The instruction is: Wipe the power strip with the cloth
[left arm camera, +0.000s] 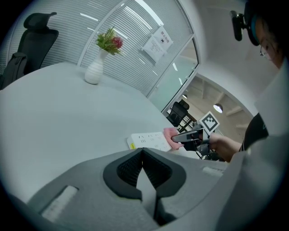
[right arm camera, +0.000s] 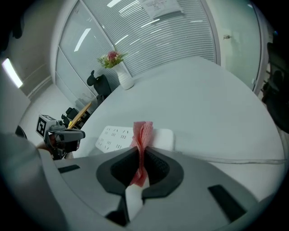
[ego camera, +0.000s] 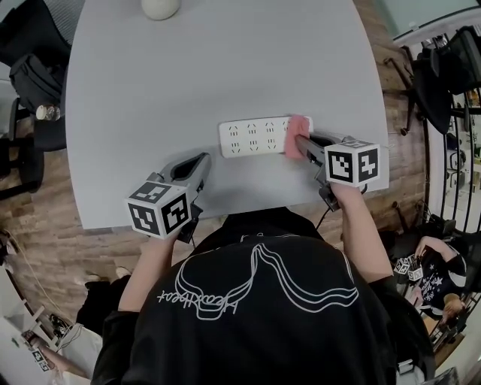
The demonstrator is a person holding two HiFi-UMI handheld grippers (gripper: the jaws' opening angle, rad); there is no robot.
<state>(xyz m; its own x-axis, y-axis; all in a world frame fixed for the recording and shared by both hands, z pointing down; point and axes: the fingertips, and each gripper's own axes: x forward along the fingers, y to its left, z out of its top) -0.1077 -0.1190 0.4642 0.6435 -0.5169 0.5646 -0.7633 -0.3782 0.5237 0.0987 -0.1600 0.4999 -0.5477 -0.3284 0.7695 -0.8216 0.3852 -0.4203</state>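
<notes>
Pinching the pink cloth [right arm camera: 142, 135] hard in my right gripper [right arm camera: 142, 168], jaws clenched on the fold, with the free end poking out ahead. From the head view the cloth sits on the 3 o'clock end of the white power strip [ego camera: 254, 137], touching it. The strip lies flat on the grey worktop [ego camera: 210, 68], near the edge at 6 o'clock, close to me. My left gripper [ego camera: 201, 162] is down at about 7 o'clock from the strip, apart from it, jaws pressed together on nothing. It isn't steadying the strip. White vase [ego camera: 160, 7] way off at 12 o'clock, no bother.

Progress, as I read it: cloth is in hand and in contact, so the pickup is done and the wipe is under way. Only that one end is covered; the whole socket face out towards 9 o'clock looks bare. How much has been wiped I can't tell. I'd reckon a full sweep along its length is what's left, and the loose strip may slide under it
</notes>
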